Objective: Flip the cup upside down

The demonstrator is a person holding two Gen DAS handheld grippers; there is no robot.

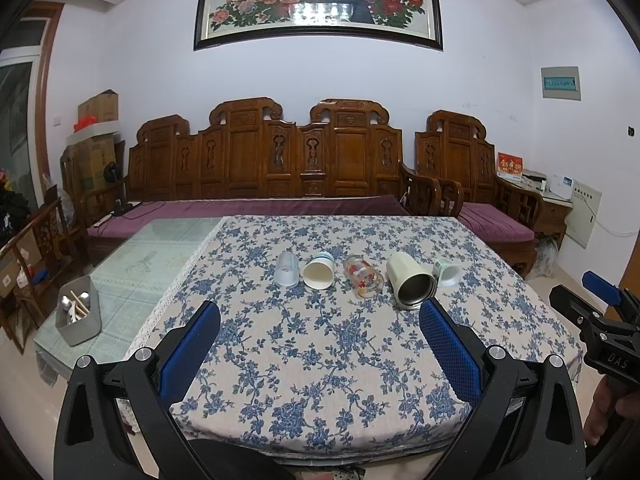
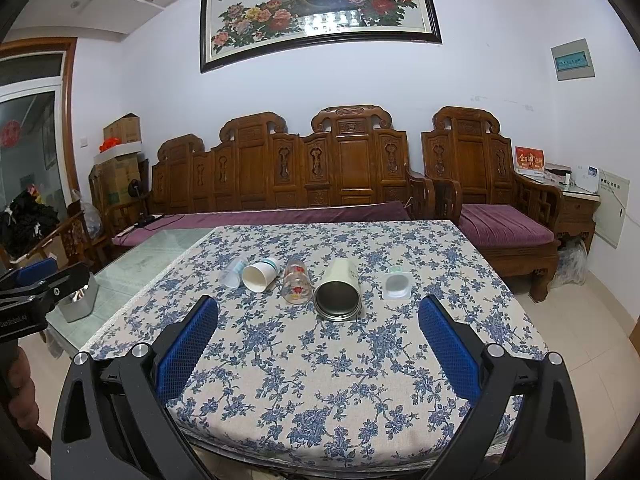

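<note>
- Five cups lie on their sides in a row across the floral tablecloth point(image 1: 320, 360): clear plastic cup point(image 1: 287, 269), paper cup point(image 1: 318, 271), flowered glass point(image 1: 363, 276), cream steel-lined tumbler point(image 1: 410, 280), small pale cup point(image 1: 448, 272).
- Left gripper point(image 1: 320, 344) hangs above the near cloth, jaws spread wide, holding nothing.
- Right gripper point(image 2: 319, 346) likewise gapes empty, well short of the cups.
- Grey cutlery bin point(image 1: 78, 316) sits on the glass tabletop point(image 1: 160, 248).

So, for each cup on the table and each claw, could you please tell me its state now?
Clear frosted plastic cup: lying on its side.
White paper cup with teal band: on its side, mouth toward camera.
Clear glass with red flowers: on its side.
Cream steel-lined tumbler: on its side, mouth toward camera.
Small pale green cup: on its side.
Left claw: open, empty.
Right claw: open, empty.
</note>
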